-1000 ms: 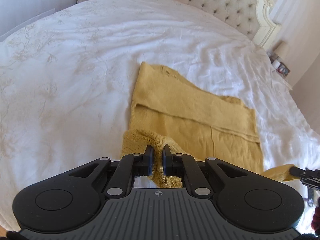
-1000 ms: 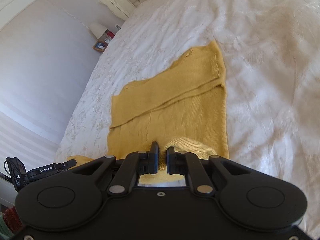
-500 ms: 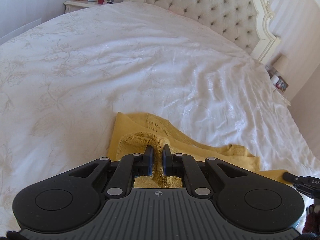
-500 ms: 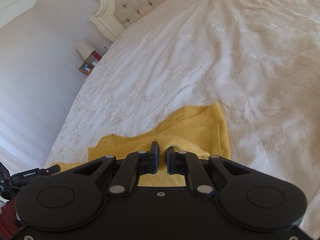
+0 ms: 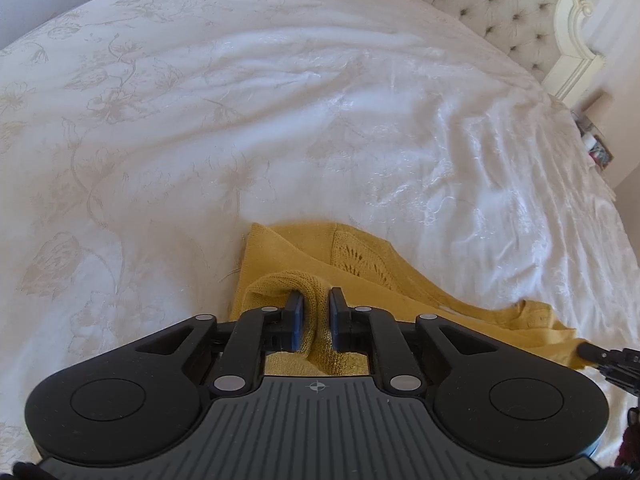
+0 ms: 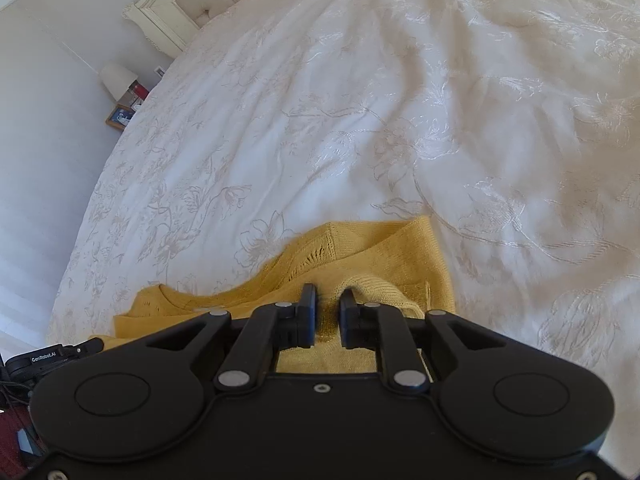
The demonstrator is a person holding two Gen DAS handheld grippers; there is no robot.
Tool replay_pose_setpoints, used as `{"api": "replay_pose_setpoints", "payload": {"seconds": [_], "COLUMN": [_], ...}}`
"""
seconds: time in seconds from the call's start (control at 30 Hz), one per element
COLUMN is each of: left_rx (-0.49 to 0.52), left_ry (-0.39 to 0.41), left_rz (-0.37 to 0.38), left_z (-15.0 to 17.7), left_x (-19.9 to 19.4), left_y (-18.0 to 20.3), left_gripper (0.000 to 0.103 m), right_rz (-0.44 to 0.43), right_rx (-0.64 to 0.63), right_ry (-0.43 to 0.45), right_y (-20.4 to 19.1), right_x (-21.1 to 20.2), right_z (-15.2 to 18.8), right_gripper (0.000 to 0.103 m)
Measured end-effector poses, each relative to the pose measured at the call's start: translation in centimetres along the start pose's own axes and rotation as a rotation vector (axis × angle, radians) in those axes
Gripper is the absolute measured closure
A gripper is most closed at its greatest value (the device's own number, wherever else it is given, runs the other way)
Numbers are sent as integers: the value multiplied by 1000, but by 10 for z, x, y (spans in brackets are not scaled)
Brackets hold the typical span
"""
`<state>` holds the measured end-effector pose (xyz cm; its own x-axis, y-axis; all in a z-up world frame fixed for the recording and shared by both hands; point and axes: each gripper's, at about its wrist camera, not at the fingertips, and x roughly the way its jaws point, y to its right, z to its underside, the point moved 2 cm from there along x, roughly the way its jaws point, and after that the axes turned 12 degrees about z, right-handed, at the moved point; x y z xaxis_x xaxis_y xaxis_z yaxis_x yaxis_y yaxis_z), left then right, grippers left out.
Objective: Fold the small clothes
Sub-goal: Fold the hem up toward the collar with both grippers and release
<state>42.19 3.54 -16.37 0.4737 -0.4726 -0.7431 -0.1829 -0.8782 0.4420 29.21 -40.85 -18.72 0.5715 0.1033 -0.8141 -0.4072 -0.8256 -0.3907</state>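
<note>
Now a corner of the yellow knit garment (image 5: 400, 284) is slackly kept between the opening jaws of each gripper, left gripper (image 5: 316, 316) and right gripper (image 6: 328, 316), its long axis stretched across between them.

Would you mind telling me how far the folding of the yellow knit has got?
Done: the knit lies doubled over on the bed. In hand: left gripper and right gripper are opening, fabric between the jaws. Left: pulling clear, and possibly another fold.

- My right gripper (image 6: 327, 312) has its jaws opening, mustard knit sweater (image 6: 376, 264) bunched between them.
- The sweater lies folded on the white embroidered bedspread (image 6: 360, 120).
- The other gripper (image 6: 56, 360) shows at the lower left.
</note>
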Motion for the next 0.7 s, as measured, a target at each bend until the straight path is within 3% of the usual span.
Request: {"api": "replay_pose_setpoints", "payload": {"seconds": [0.07,0.13,0.2,0.23,0.43,0.57,0.7], "left_rx": [-7,-6,3,12,167,276,292], "left_ry": [11,22,31,34,49,12,-56], "left_rz": [-15,-34,-56,-61,-54,-30,1], "left_z": [-5,-11,-18,-20,-16,16,53], "left_x": [5,8,10,10,-7,-15,-13], "left_y": [-5,-10,-13,-13,12,35,47], "left_gripper": [81,77,73,73,73,72,72], "right_rz": [15,28,26,23,46,46,52], "right_rx": [-1,-6,-3,1,-50,-157,-239], "right_ry": [-12,-12,2,11,72,84,59], "right_y": [1,2,2,3,-7,-26,-41], "right_x": [8,14,16,16,-1,-15,-20], "right_z": [-5,-9,-13,-15,-16,3,33], "right_gripper": [77,68,46,44,44,44,44]}}
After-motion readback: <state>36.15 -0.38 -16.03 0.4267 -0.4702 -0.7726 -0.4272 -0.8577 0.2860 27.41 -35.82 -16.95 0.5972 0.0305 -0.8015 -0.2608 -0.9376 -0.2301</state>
